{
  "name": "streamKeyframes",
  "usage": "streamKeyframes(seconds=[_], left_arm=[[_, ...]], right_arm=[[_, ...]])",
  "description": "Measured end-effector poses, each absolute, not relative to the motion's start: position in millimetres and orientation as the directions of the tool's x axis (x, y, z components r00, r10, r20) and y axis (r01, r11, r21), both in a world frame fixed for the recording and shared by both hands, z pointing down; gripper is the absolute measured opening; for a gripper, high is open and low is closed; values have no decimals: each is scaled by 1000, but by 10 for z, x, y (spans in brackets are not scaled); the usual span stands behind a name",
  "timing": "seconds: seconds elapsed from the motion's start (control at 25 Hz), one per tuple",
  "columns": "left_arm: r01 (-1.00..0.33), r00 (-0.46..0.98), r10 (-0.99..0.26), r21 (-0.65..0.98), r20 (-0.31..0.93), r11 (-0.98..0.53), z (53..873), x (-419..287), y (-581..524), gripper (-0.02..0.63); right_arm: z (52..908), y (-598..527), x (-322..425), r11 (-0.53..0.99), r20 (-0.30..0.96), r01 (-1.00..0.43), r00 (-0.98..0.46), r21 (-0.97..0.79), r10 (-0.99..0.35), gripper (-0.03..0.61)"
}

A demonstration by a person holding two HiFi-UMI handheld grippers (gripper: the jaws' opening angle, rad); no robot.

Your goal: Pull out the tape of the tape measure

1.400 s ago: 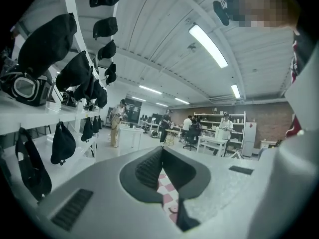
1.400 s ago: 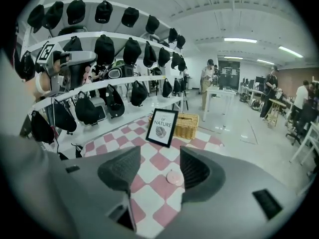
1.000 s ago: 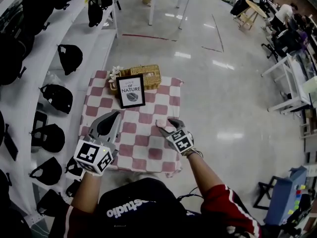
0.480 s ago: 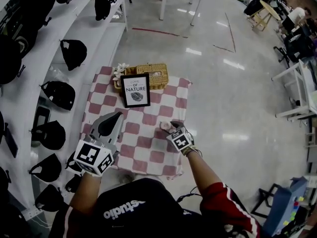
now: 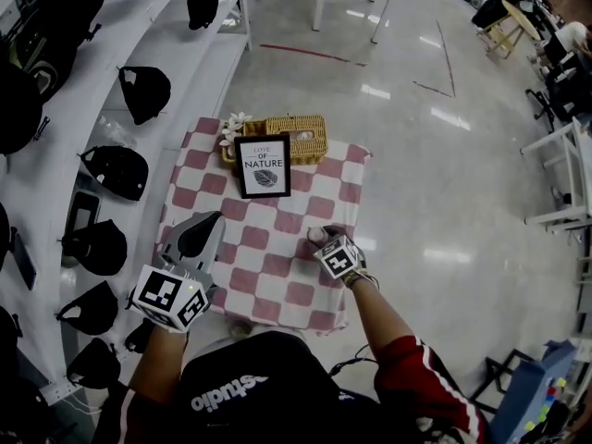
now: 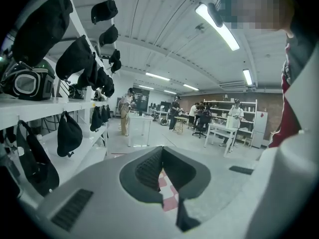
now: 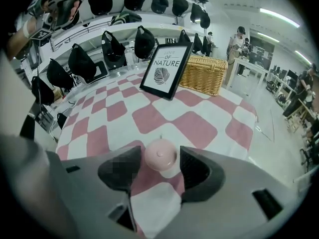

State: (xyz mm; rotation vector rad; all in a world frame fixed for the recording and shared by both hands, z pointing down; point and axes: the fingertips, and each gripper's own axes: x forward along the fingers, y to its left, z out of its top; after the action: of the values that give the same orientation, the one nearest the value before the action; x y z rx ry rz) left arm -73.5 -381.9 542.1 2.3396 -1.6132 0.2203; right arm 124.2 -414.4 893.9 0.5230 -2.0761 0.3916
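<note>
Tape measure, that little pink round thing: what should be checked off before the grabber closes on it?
1. Tape measure sits inside the right gripper, between its jaws: ok.
2. Those jaws are apart: ok.
3. Tape measure lies flat on the checkered cloth: ok.
4. Left gripper ready to catch the tape: not ok, it is shut and well away.
5. Tape's end tab findable: cannot tell.

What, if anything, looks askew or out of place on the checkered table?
Nothing stands out. The framed sign stands in front of the wicker basket, and the pink tape measure lies flat between the open jaws of the right hand-held gripper.
</note>
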Motion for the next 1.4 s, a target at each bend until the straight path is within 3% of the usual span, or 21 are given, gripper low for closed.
streamKeyframes(seconds=[0.68,1.4], left_arm=[[-950,309,-899,155,312,-272,5515,-946,-3727,5],[-955,290,-925,129,246,-265,5264,-1218,-3433,5]], right_arm=[[9078,-4163,1192,862,858,-505,-457,-32,-236,225],[8740,-4110,1265,833,866,-554,-407,17,-289,222]])
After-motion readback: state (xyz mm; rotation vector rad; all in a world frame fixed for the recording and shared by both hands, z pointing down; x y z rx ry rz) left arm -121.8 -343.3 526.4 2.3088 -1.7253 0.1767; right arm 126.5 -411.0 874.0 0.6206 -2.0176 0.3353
